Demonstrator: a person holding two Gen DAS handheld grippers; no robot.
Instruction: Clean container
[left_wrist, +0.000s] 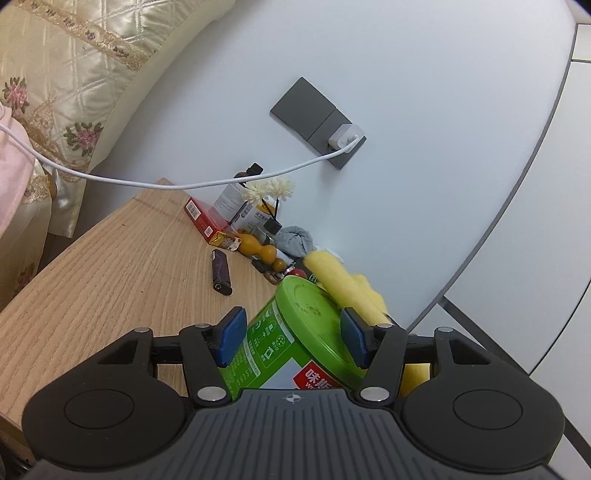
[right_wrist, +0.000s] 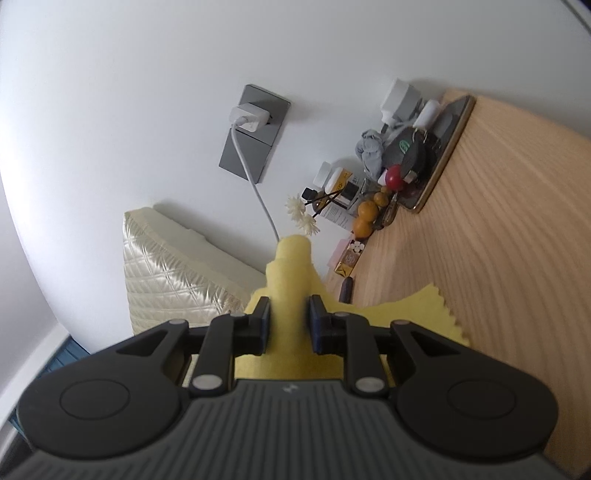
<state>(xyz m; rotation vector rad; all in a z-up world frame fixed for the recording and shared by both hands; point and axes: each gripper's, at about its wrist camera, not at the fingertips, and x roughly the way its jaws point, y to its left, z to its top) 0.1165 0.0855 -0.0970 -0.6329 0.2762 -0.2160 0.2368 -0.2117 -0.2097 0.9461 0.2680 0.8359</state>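
Note:
My left gripper (left_wrist: 291, 338) is shut on a green round container (left_wrist: 280, 347) with a green lid (left_wrist: 314, 325), held tilted above the wooden table (left_wrist: 110, 288). Its blue pads press on both sides of the can. A yellow cloth (left_wrist: 347, 284) lies against the far side of the lid. My right gripper (right_wrist: 289, 325) is shut on that yellow cloth (right_wrist: 291, 280), which bunches between the pads and sticks out past the fingertips. The container does not show in the right wrist view.
Clutter lines the wall side of the table: a red box (left_wrist: 205, 218), a purple lighter (left_wrist: 221, 271), orange gourds (left_wrist: 258, 249), bottles and white flowers (left_wrist: 267, 190). A white charger cable (left_wrist: 184, 182) hangs from the wall socket (left_wrist: 317, 122). A quilted headboard (right_wrist: 173, 266) stands beside the table.

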